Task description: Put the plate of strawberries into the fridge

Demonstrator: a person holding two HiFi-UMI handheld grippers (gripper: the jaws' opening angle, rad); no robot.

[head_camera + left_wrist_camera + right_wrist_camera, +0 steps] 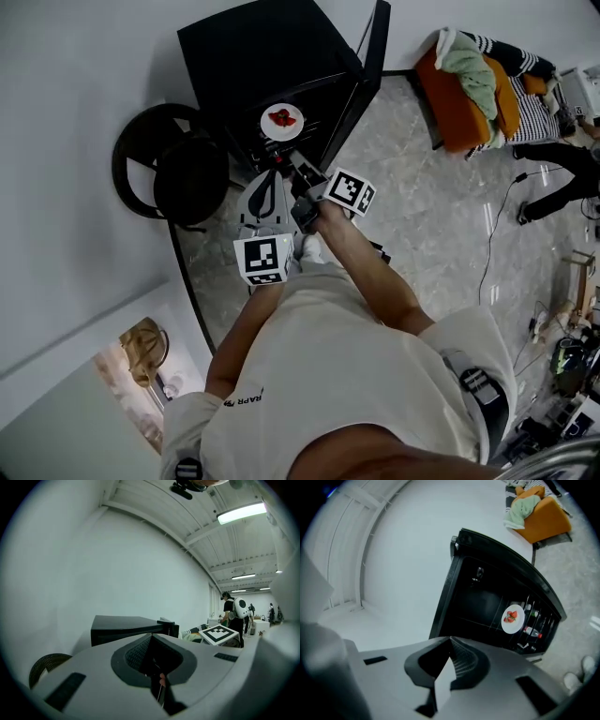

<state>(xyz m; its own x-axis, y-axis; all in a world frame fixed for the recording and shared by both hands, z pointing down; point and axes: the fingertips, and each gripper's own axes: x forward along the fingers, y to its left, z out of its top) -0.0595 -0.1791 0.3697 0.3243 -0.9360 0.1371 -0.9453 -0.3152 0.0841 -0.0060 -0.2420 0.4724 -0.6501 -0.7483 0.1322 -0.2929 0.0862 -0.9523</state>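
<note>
Fingers (465,662) of left gripper (151,637) and right gripper (450,642) are together, empty; plate of strawberries (282,120) sits just ahead, inside fridge (253,56).

Small dark print (244,400) on the person's cream short-sleeved T-shirt (347,375) — near its left sleeve — reads "RAPR"; nothing further can be made out.

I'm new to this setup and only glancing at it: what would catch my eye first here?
The white plate of strawberries stands out, bright inside the black fridge, whose door stands open. Off to the right, an orange chair heaped with clothes sits by the wall.
</note>
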